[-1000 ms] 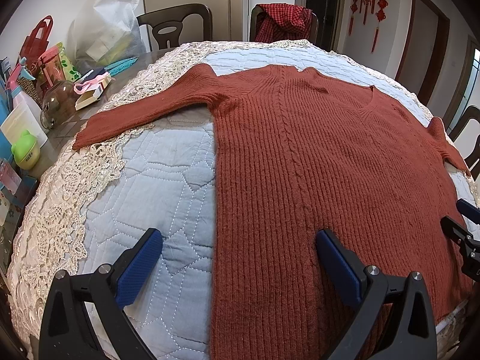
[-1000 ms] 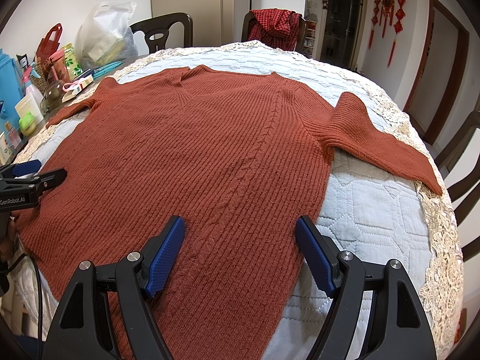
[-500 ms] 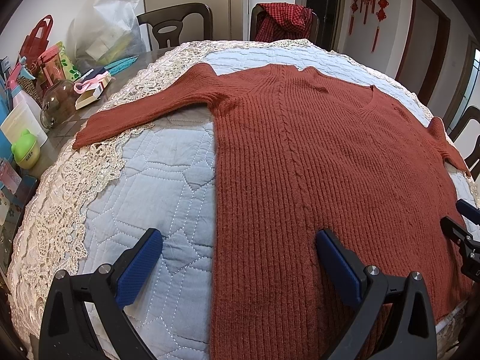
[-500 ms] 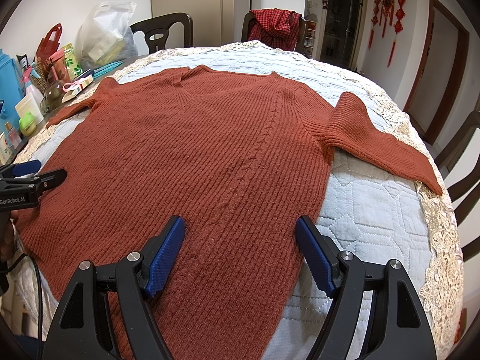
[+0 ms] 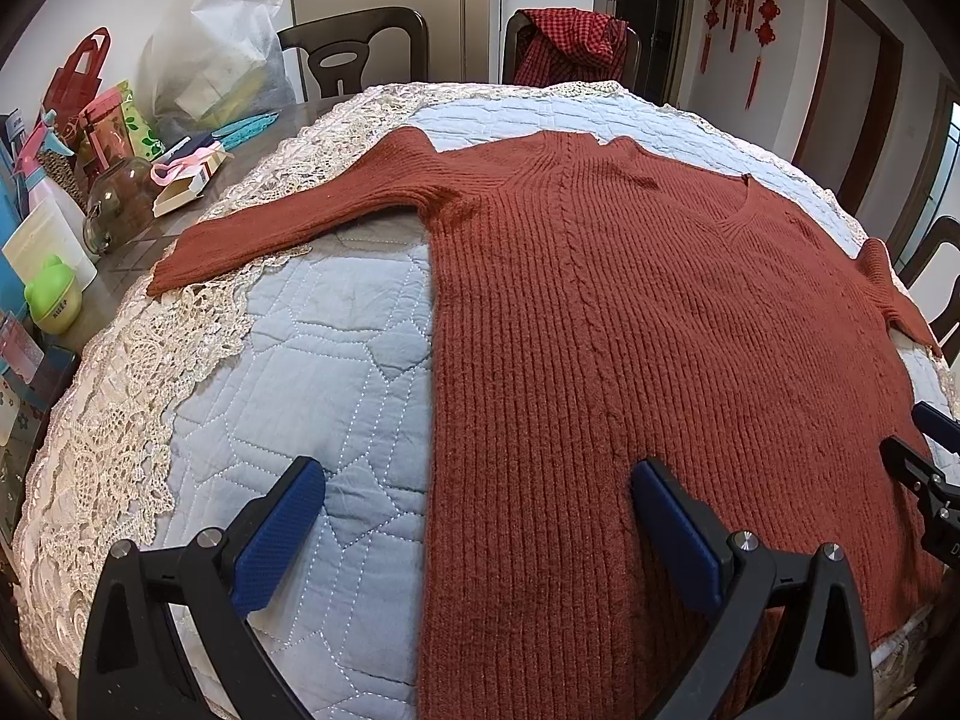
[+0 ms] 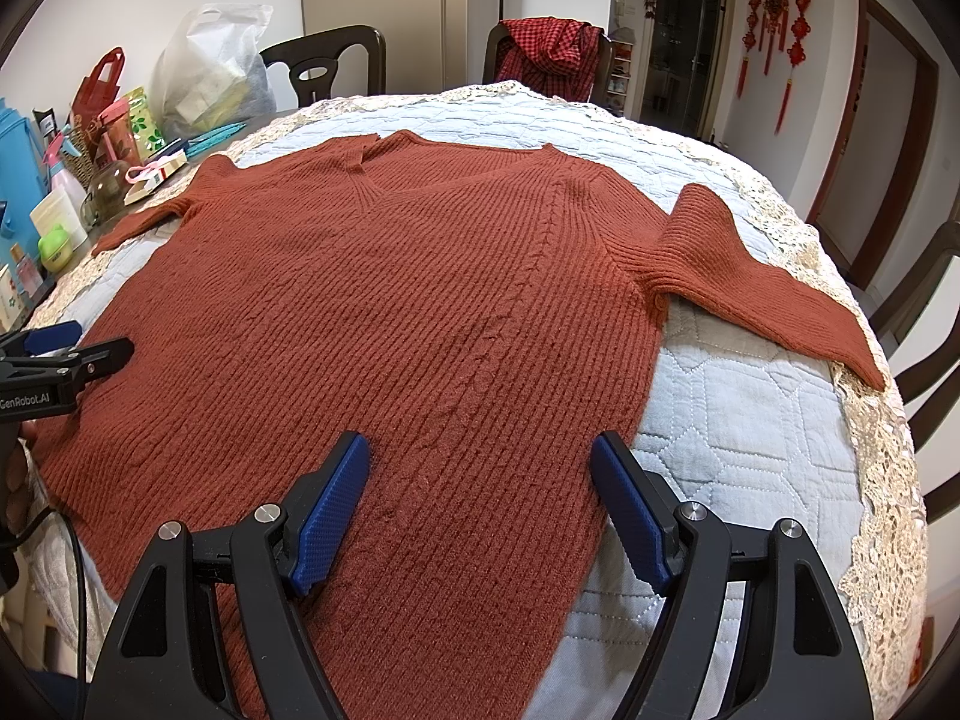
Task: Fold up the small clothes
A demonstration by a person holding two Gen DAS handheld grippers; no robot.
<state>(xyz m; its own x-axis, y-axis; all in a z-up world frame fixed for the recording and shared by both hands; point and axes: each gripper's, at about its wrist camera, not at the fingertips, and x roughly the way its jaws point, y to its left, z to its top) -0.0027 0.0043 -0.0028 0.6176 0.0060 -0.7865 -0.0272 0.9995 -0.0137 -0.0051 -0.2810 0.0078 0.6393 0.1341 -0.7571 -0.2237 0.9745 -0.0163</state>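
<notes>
Nothing has moved since a second ago: both grippers hover, spread wide and empty. The left gripper (image 5: 474, 516) straddles the rust-red sweater's (image 5: 630, 330) edge; the right gripper (image 6: 480, 495) sits over its hem. The sweater lies flat on the quilted surface (image 5: 336, 348). Only the right view shows the full right sleeve (image 6: 774, 294). Beyond, clutter (image 5: 114, 180) and a checked garment (image 6: 546, 54) on a chair.

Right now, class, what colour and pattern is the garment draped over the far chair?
Red and black check, clearest in the right wrist view.

White walls (image 5: 540, 6) — dark chairs (image 6: 336, 60)
</notes>
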